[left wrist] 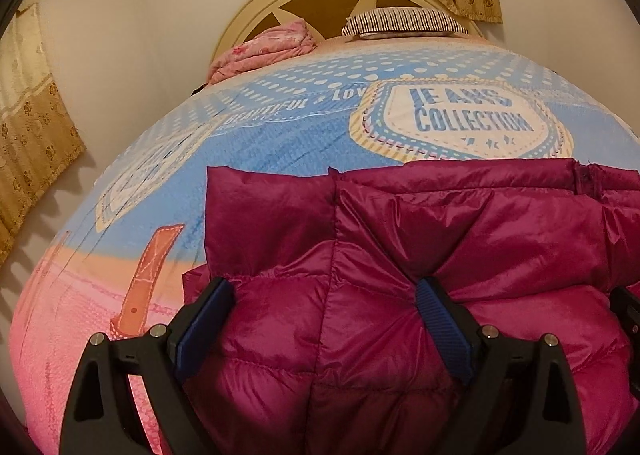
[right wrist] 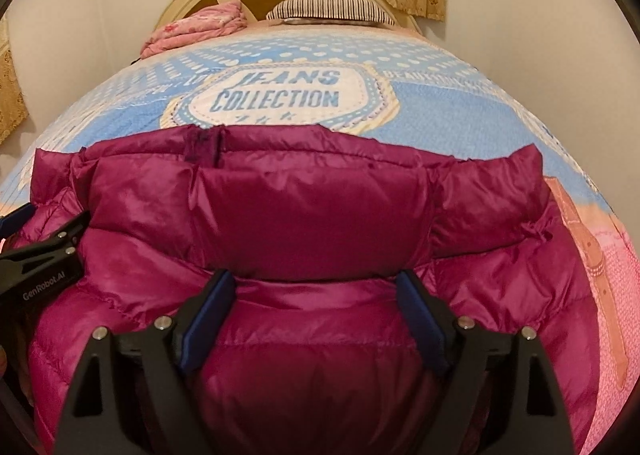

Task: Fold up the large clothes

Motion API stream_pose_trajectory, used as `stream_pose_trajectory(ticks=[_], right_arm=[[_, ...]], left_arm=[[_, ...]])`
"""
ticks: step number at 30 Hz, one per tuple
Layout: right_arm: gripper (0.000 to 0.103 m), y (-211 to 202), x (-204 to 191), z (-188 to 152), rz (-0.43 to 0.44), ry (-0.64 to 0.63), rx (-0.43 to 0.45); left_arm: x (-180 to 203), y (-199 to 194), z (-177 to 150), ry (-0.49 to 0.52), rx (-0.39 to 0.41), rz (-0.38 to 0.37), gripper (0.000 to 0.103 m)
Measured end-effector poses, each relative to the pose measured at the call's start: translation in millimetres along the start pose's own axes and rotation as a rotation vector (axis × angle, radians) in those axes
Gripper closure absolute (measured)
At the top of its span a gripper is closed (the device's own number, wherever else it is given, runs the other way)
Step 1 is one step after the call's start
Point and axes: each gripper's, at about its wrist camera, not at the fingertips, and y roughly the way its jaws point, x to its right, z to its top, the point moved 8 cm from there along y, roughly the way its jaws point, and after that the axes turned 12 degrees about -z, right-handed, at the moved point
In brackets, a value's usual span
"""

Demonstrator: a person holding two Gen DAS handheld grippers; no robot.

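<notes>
Jacket point(right wrist: 304, 215), magenta quilted down, lying on bed point(left wrist: 280, 127): likely light, puffy, slippery, best pinched at hem or seams; left tool point(left wrist: 324, 319) and right tool point(right wrist: 316, 307) both wide open over it, gripping nothing.

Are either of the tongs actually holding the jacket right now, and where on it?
Neither hold is confirmed. Both the left tongs and right tongs stand wide open, their pads astride puffy folds of the magenta down jacket on the bed; nothing is pinched.

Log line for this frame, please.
left claw open over jacket | right claw open over jacket | jacket partly folded on bed
</notes>
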Motion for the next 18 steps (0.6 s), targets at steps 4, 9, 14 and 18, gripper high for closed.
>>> stream_pose_trajectory(ticks=[4, 9, 14, 18], right_arm=[[0.016, 3, -1, 0, -0.002, -0.003, -0.011], [0.014, 8, -1, 1, 0.001, -0.005, -0.029], [0.012, 11, -3, -1, -0.002, -0.008, -0.044], [0.011, 13, -4, -1, -0.013, -0.017, -0.056]], left_arm=[[0, 4, 0, 0.003, -0.019, 0.0, 0.008], [2, 8, -2, 0.012, -0.038, 0.009, 0.008], [3, 10, -2, 0.02, -0.046, 0.018, 0.008], [3, 10, -3, 0.024, -0.052, 0.023, 0.007]])
